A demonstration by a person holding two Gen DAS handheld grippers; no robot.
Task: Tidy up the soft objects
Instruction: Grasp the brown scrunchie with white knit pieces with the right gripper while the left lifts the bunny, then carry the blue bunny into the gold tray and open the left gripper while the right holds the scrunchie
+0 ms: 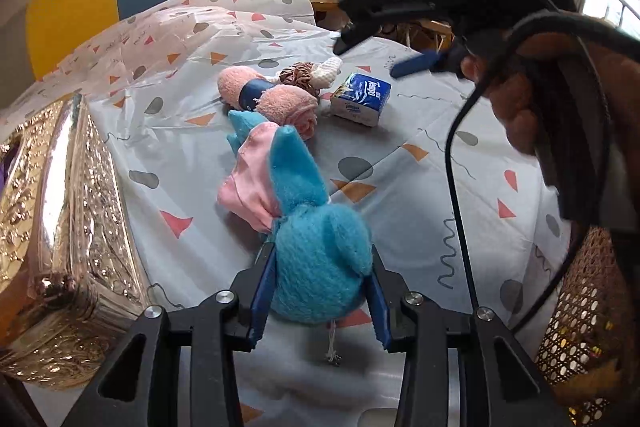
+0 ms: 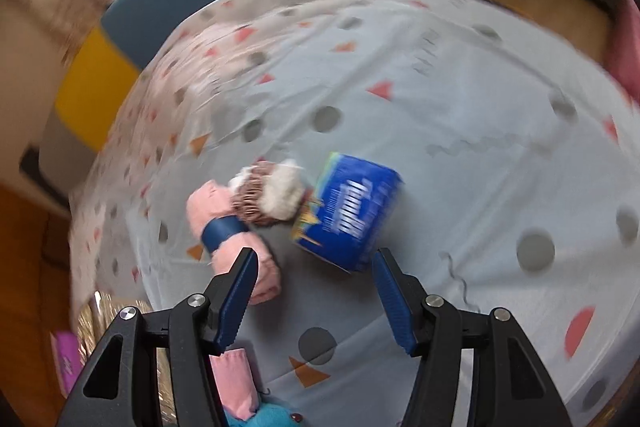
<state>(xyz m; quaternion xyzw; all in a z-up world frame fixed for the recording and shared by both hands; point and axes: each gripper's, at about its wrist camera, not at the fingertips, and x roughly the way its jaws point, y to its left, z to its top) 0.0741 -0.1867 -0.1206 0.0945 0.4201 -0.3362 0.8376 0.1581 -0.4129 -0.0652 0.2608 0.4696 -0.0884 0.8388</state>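
Landmark = blue tissue pack (image 1: 361, 99) on the patterned sheet (image 1: 420, 195).

Edges/room: sheet runs bare to the pack's right and on the near side toward the right gripper; sheet edge drops off further right. Bunched translucent cover (image 1: 160, 39) rises behind and left of the pack.

Containers: ornate gold box (image 1: 60, 227) well left of the pack, at the sheet's left edge; inside can't be seen.

Task thing: blue plush toy (image 1: 320, 255) w/ pink cloth part, near side of the pack and a bit left, lifted in the left gripper (image 1: 318, 291). Its jaws are narrowed, pads pressing into the plush body on both sides.

Right gripper (image 2: 314, 297) hangs over the pack's near side, jaws about half apart, nothing between them.

Around: pink rolled towel (image 2: 236, 247) w/ blue band just left of the pack; brown scrunchie (image 2: 256, 203) and white fuzzy piece (image 2: 284, 195) between towel and pack, touching the pack's corner.
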